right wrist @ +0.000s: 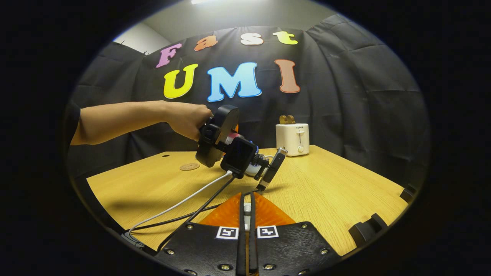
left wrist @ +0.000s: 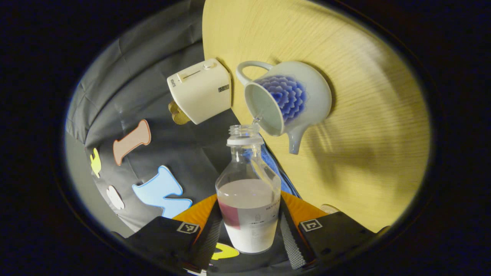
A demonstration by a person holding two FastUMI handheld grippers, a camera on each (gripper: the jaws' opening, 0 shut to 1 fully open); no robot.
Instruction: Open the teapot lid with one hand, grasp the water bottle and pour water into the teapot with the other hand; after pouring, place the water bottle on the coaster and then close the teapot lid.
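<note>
In the left gripper view, the bottle (left wrist: 249,199) was seen held tight in the left claw (left wrist: 249,230), with a finger pressed on each side of its lower half. The bottle was tipped toward the teapot (left wrist: 285,97), and its open mouth was just beside the pot's open top. A thin stream of water was seen going from the mouth into the pot. The pot was on the desk (left wrist: 364,115), with no lid on it. About half of the water was left in the bottle. A toaster (left wrist: 201,90) was near the pot.

In the right gripper view, the right claw (right wrist: 247,207) was seen with its fingers close together. Something small and pale was pinched between them. It was judged to be the lid's knob, but it was too small to be told for sure. A hand (right wrist: 188,120) was seen farther off, holding the left claw over the desk. The coaster (right wrist: 190,166) was seen on the desk behind that hand, well apart from the toaster.

Water could be spilled on the desk if the bottle's mouth were moved away from the pot's rim. The pot could be filled too much if the bottle were kept tipped too long. The lid could be dropped if the right claw were loosened.
</note>
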